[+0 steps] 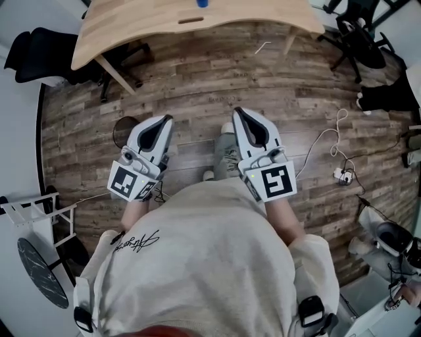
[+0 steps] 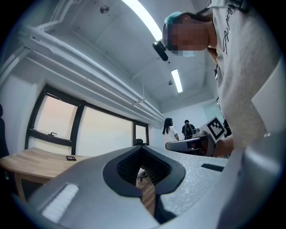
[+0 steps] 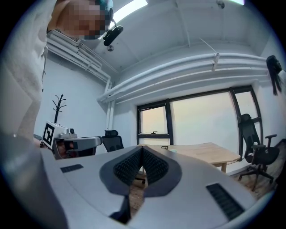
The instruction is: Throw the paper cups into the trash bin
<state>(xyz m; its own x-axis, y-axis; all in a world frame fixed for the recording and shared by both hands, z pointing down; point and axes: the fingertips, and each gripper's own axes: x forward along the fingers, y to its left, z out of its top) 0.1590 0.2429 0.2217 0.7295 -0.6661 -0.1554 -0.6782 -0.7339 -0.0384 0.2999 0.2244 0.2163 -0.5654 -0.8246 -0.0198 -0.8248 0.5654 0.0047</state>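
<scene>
Head view showed the person standing on the plank floor, well back from the wooden table, with both tongs held out roughly level in front. The left gripper was clenched on nothing. The right gripper was the same, its tips touching and only floor visible behind them.

I could not pick out a paper cup for certain. A small blue thing sat on the table, cut off by the edge of the view, and it may have been one. A dark round thing on the floor just ahead of the left gripper might have been the bin, though I couldn't say.

To my mind the step in hand was the approach. Doing it well meant walking right up to the table, releasing one pair of jaws before reaching in, and closing gently on the cup's wall, since paper crushes easily.
</scene>
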